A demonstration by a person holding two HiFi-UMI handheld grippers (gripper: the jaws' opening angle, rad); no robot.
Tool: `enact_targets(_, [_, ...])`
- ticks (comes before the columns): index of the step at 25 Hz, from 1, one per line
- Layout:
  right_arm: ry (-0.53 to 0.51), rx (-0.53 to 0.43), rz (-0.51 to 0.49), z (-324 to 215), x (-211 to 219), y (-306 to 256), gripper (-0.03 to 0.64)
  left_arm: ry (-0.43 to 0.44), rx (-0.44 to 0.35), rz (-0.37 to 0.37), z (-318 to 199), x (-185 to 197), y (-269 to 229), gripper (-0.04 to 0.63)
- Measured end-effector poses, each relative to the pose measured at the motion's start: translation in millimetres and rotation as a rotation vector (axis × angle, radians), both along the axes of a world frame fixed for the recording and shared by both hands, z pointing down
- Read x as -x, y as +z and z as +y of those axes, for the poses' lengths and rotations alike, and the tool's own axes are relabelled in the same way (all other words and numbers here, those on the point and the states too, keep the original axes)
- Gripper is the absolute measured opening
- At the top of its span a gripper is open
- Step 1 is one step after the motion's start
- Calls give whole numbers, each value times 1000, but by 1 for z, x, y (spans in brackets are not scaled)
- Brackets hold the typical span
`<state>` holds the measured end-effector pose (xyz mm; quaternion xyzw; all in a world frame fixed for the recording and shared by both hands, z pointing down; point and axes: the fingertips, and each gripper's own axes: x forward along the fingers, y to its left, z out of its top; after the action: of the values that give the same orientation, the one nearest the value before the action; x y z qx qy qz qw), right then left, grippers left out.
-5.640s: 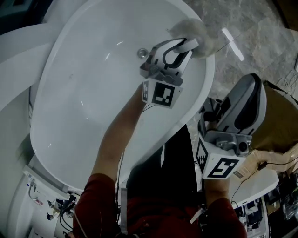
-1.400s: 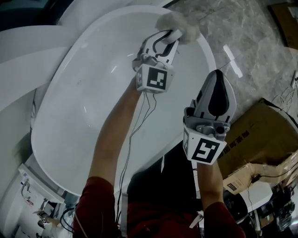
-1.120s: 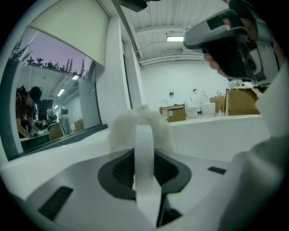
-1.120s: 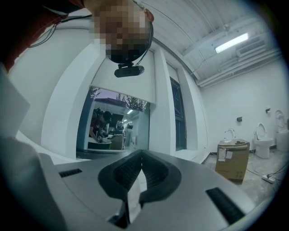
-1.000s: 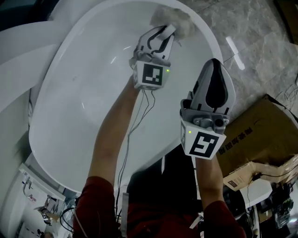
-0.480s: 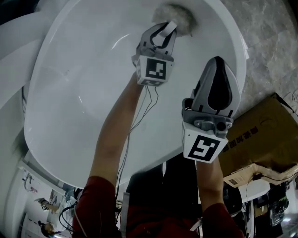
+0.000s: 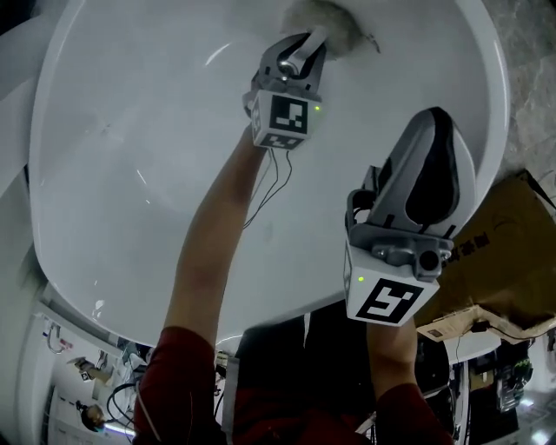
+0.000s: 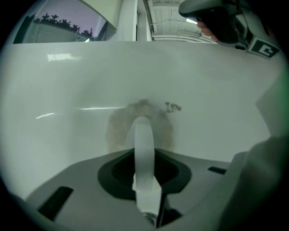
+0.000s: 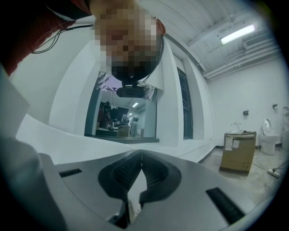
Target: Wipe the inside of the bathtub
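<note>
**Wiping the tub's far end**

We should press flat and overlap strokes down the glossy white bathtub [image 7: 130, 148], which lies below us. Our left gripper [image 7: 306, 43] pinches a shaggy grey cloth [image 7: 337, 19] between its jaws against the inner wall at the far end, a dark fleck [image 8: 173, 107] just beside it. Our right gripper [image 7: 437, 120] hangs near the right rim, jaws pressed together, empty.

white bathtub [image 7: 130, 130], dull grey-beige cloth [image 7: 339, 17], brown cardboard box [image 7: 508, 235], dark red sleeve [image 7: 178, 382].
</note>
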<state>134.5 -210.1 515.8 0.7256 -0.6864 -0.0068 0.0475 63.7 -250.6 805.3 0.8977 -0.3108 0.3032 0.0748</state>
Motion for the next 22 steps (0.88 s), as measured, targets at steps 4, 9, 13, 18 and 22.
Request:
enact_targets(4, [22, 25, -34, -7, 1, 17, 12, -21, 52, -37, 6, 10, 31, 94])
enact_targets(9, [9, 40, -56, -9, 11, 24, 12, -52, 130, -94, 18, 23, 69, 94])
enact_targets(13, [9, 47, -54, -9, 9, 27, 12, -35, 128, -115, 18, 25, 74, 94])
enact_targets(18, [-7, 41, -47, -9, 13, 22, 12, -23, 153, -123, 19, 25, 70, 94])
enact_targets(22, [-11, 27, -37, -8, 15, 3, 12, -27, 132, -133, 16, 28, 47, 94])
